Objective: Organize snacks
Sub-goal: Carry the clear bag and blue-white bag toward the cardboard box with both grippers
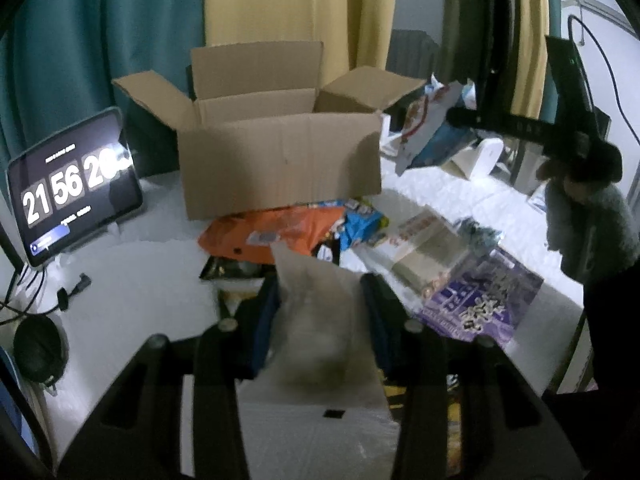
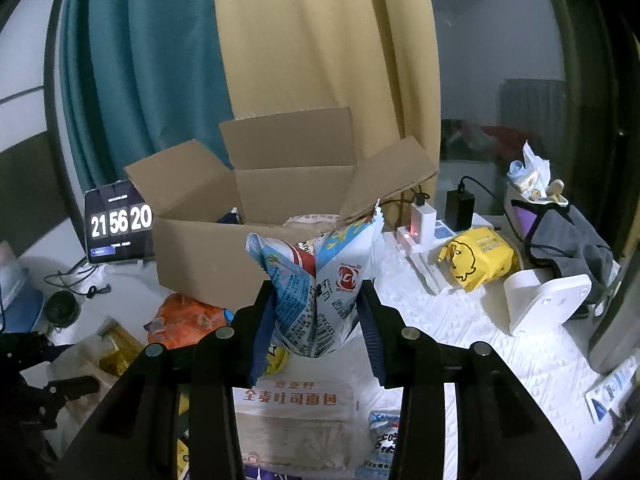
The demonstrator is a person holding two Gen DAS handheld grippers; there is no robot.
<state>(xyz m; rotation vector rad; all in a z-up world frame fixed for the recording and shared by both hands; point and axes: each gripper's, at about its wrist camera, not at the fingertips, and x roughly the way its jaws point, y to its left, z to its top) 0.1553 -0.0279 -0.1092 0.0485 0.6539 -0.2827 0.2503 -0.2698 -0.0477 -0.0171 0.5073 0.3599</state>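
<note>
Mid-carry now: left gripper fingers clamped on a clear packet, right gripper fingers pinching a blue-and-white snack bag, both raised near the open cardboard box, next needing forward reach over its rim.

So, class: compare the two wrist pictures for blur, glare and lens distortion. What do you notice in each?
Left wrist view: the pale packet held in the left hand-held gripper is smeared out of focus, and the clock screen glares white at its last digits. Right wrist view: the blue and white packet shows readable print, the clock is legible; both views bend the curtains outward.
</note>
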